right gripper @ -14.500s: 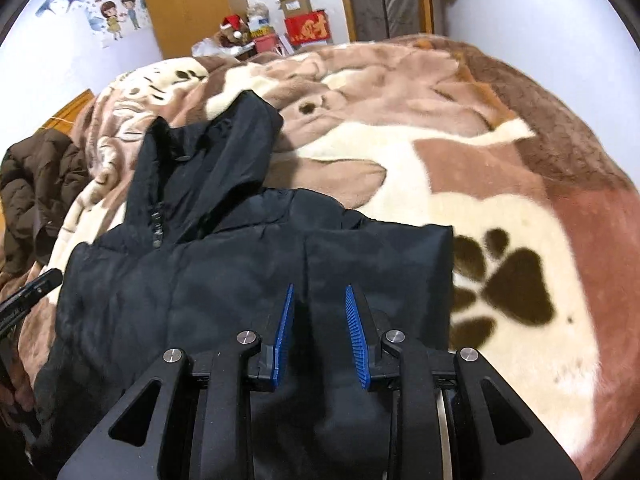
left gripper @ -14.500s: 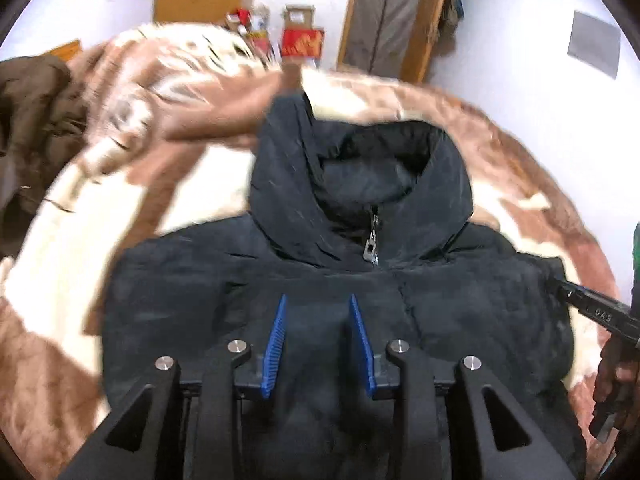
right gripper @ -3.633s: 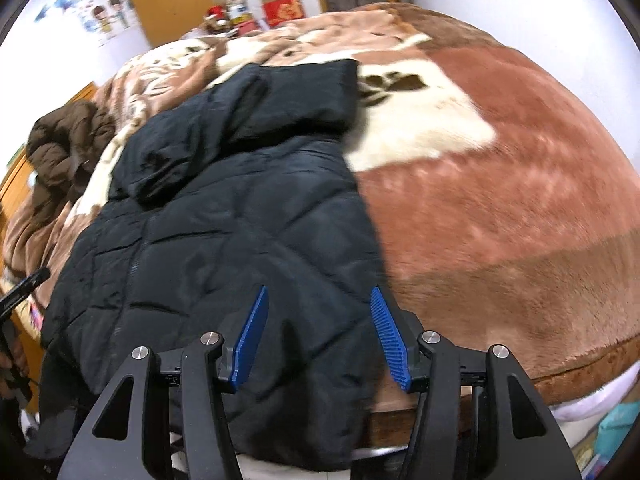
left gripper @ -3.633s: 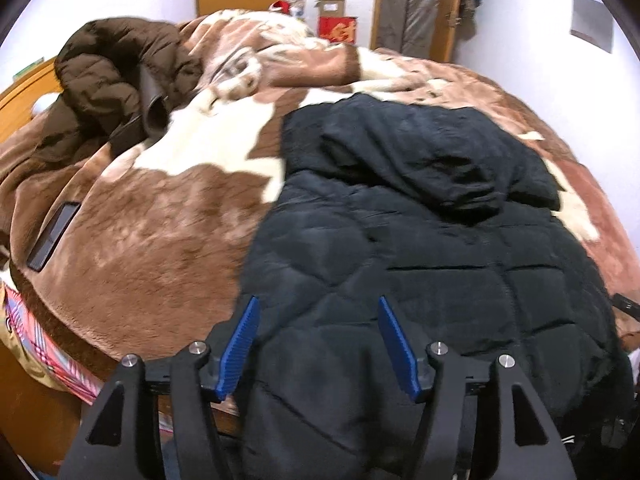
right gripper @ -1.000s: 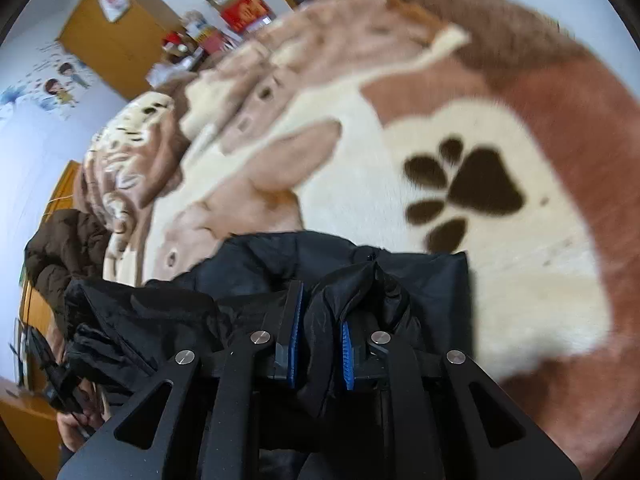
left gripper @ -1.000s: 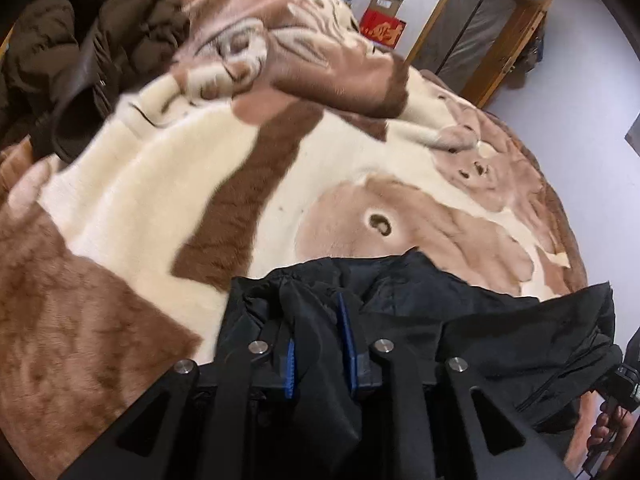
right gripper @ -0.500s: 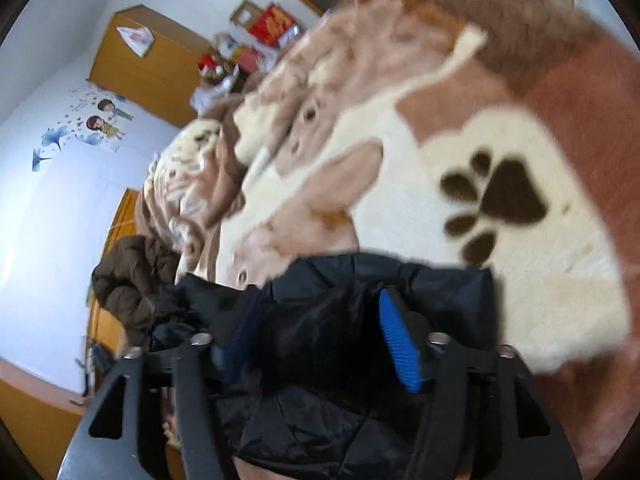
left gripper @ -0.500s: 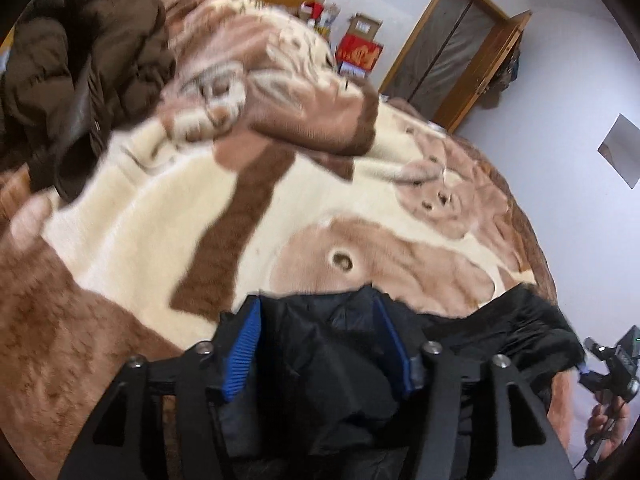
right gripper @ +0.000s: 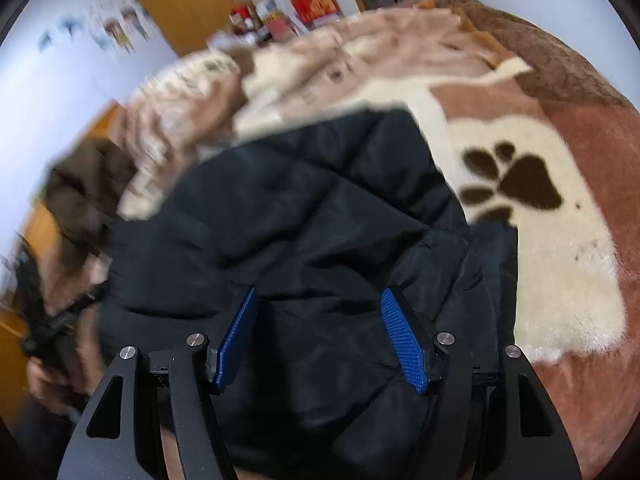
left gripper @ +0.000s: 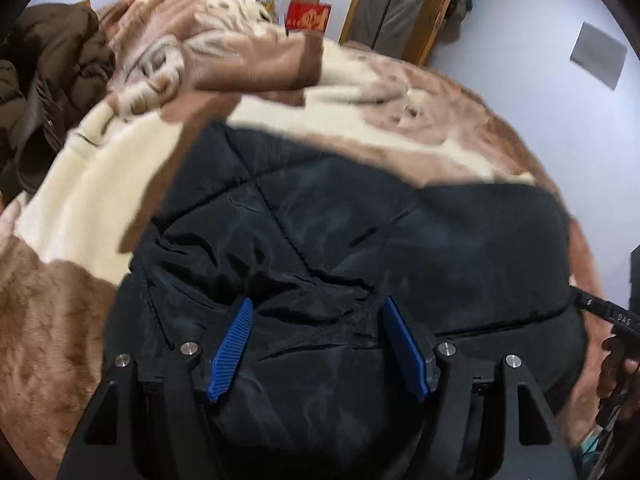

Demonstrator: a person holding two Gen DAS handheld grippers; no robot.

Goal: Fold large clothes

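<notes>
Lying crosswise on blanket (left gripper: 60,320), folded black jacket (left gripper: 360,232); both jaws apart, left opening.

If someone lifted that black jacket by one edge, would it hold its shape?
Probably not: the black jacket lies creased and slumped on the blanket, so it would likely droop. Its quilted puffiness suggests it is light for its bulk. The sheen hints at slippery fabric.

blanket (left gripper: 80,184): brown and cream, fuzzy, covers the bed; dark paw print (right gripper: 516,184) on a cream patch | brown coat (left gripper: 44,92): in a heap at the left edge | red box (left gripper: 308,18): on the floor past the bed, near the door (left gripper: 400,4) | cupboard (right gripper: 180,0): yellow wood
</notes>
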